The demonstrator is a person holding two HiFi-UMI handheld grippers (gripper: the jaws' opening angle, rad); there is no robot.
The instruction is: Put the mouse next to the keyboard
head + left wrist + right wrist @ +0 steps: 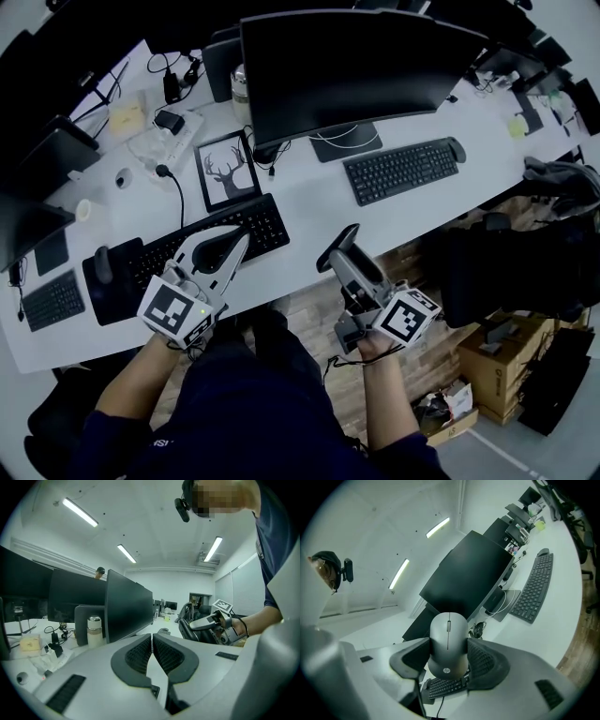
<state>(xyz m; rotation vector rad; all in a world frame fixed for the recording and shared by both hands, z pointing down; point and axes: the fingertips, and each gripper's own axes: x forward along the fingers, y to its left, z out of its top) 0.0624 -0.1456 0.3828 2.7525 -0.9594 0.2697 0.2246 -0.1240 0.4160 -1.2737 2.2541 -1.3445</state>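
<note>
Left gripper [152, 644]: clenched on nothing; its own view shows the two ribbed pads pressed together with only bare desk [157, 660] behind them.
Right gripper [448, 645]: grasping the mouse [448, 629]; its own view shows the jaws pressing the mouse's two sides, scroll wheel pointing away from the camera, logo end nearest it.
Mouse position: in the air, not on the desk; the head view puts it at the desk's front edge, to the right of the black keyboard [265, 223] and apart from it.
Head view only: the left gripper lies over the middle of the black keyboard; a framed deer picture [228, 170] sits just behind that keyboard; the mouse itself reads only as a dark shape at the jaw tips.
Right gripper view only: the mouse is grey; the black keyboard shows below it; a second keyboard [534, 590] lies farther off in front of the monitor [468, 573].
Left gripper view only: a white bottle [94, 631] stands to the left of the monitor; the right gripper and the forearm holding it appear at the right.
</note>
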